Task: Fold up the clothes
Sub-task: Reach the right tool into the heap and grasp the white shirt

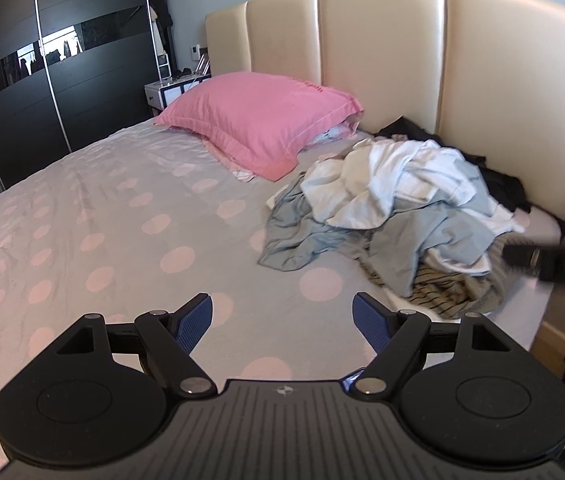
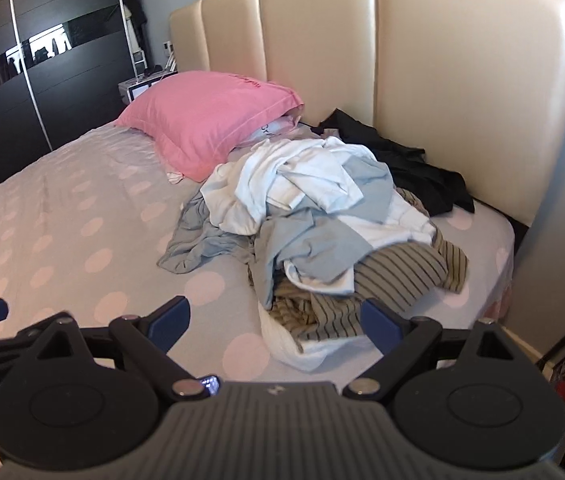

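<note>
A heap of unfolded clothes (image 1: 402,216) lies on the right side of the bed near the headboard: white, light blue, striped and black garments. It also shows in the right wrist view (image 2: 314,232). My left gripper (image 1: 282,320) is open and empty, above the bedsheet to the left of the heap. My right gripper (image 2: 274,320) is open and empty, just in front of the striped garment (image 2: 394,280) at the heap's near edge. The right gripper shows blurred at the right edge of the left wrist view (image 1: 550,260).
The bed (image 1: 102,240) has a grey sheet with pink dots. A pink pillow (image 1: 258,120) lies at the head, left of the heap. A cream padded headboard (image 1: 442,60) stands behind. A black wardrobe (image 1: 54,60) and a nightstand (image 1: 162,92) stand at the far left.
</note>
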